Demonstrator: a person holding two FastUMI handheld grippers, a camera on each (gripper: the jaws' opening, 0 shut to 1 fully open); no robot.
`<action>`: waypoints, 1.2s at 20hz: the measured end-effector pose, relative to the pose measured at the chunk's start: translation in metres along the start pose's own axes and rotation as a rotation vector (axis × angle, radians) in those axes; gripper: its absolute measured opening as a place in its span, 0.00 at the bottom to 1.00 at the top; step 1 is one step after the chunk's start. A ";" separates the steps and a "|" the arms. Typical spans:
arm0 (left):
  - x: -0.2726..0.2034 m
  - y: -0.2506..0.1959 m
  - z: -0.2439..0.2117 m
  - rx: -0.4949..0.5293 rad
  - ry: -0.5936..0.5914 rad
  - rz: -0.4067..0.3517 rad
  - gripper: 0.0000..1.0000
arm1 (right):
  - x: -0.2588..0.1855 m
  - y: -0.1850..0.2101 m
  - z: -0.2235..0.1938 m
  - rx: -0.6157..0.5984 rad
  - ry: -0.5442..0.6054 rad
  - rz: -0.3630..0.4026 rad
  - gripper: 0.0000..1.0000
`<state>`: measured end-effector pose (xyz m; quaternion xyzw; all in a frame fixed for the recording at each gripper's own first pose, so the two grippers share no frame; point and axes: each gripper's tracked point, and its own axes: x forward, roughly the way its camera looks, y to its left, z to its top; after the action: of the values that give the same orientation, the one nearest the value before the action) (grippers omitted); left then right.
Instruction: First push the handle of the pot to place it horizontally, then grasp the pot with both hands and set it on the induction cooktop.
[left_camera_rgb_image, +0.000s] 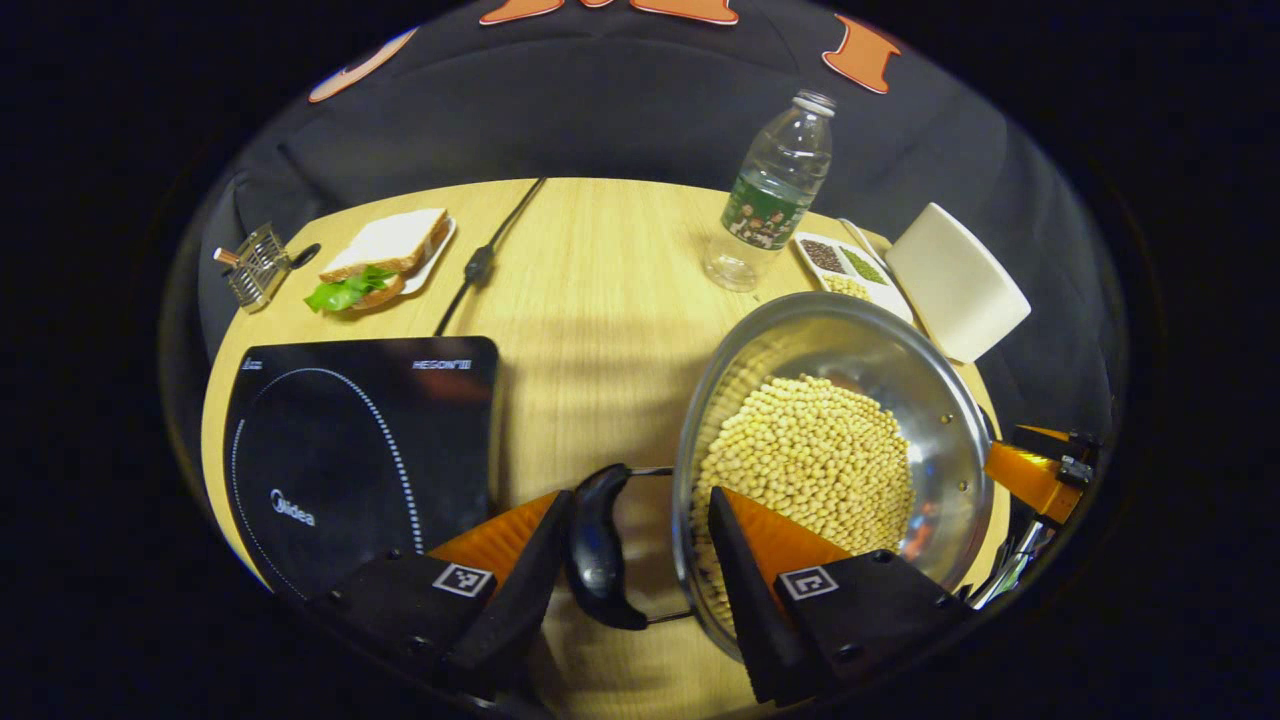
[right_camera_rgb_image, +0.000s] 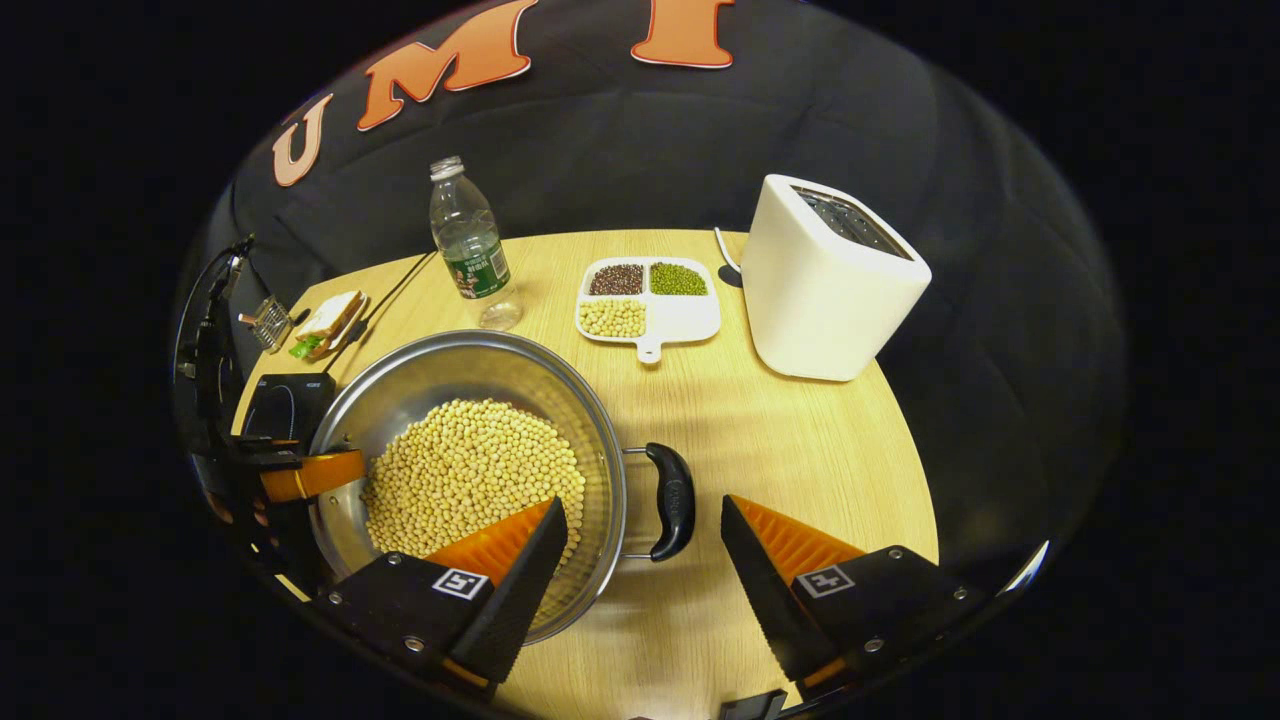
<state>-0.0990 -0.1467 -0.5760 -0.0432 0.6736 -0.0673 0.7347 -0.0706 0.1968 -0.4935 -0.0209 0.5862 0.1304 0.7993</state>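
Observation:
A steel pot (left_camera_rgb_image: 945, 400) filled with soybeans (left_camera_rgb_image: 810, 450) stands on the wooden table, right of the black induction cooktop (left_camera_rgb_image: 360, 450). My left gripper (left_camera_rgb_image: 640, 497) is open, and the pot's near black handle (left_camera_rgb_image: 600, 545) lies between its fingers, close to the left one. In the right gripper view the pot (right_camera_rgb_image: 430, 375) is at lower left. My right gripper (right_camera_rgb_image: 641, 500) is open astride the other black handle (right_camera_rgb_image: 672, 500), its left finger over the rim. Each gripper shows across the pot from the other: the right gripper (left_camera_rgb_image: 1035, 475) and the left gripper (right_camera_rgb_image: 310, 472).
Behind the pot stand a plastic bottle (right_camera_rgb_image: 468, 245), a divided dish of beans (right_camera_rgb_image: 648, 298) and a white toaster (right_camera_rgb_image: 825, 280). At the far left corner are a sandwich on a plate (left_camera_rgb_image: 385, 260) and a small wire basket (left_camera_rgb_image: 258, 265). A black cable (left_camera_rgb_image: 485, 255) runs from the cooktop.

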 end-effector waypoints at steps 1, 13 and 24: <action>0.000 0.001 -0.002 0.027 0.008 0.015 0.89 | 0.002 -0.001 0.000 -0.001 0.004 -0.003 0.96; 0.014 -0.002 0.002 0.006 -0.019 0.016 0.72 | 0.033 -0.006 -0.014 0.004 0.058 -0.045 0.95; 0.007 0.005 0.001 0.022 -0.040 0.091 0.69 | 0.042 0.003 -0.023 0.084 0.108 -0.039 0.61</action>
<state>-0.0976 -0.1428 -0.5835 -0.0060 0.6593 -0.0402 0.7508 -0.0807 0.2030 -0.5403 -0.0058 0.6330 0.0887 0.7690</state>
